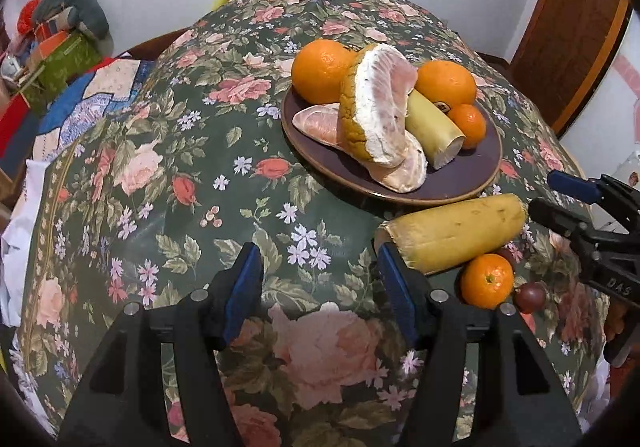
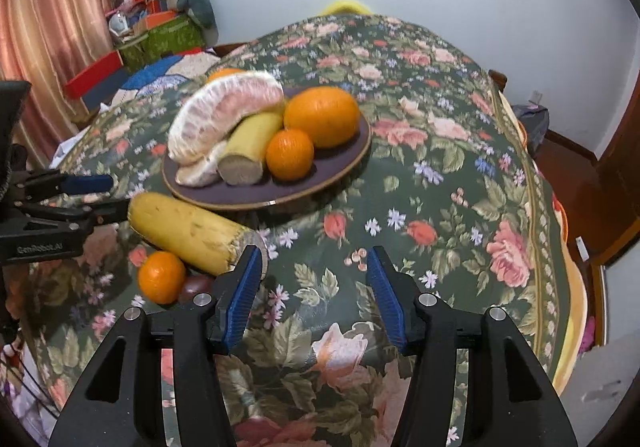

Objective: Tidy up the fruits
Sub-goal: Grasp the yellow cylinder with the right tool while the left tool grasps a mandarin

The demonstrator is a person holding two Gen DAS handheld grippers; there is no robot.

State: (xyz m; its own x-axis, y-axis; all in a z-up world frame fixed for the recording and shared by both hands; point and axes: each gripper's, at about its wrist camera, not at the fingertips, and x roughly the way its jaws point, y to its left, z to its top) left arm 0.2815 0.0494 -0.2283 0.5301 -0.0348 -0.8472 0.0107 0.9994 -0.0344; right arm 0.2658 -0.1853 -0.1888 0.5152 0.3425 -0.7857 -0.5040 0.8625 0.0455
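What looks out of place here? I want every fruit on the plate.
Three pieces lie on the tablecloth beside the plate: a yellow cut stalk, a small mandarin and a dark round fruit.

Even, soft indoor light; strong fisheye bending at edges; right view slightly blurred.

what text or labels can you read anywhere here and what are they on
"GenRobot.AI": on the body of the left gripper, seen from the right wrist.
"DAS": on the body of the right gripper, seen from the left wrist.
Sticker on the orange on the plate: too small to read.
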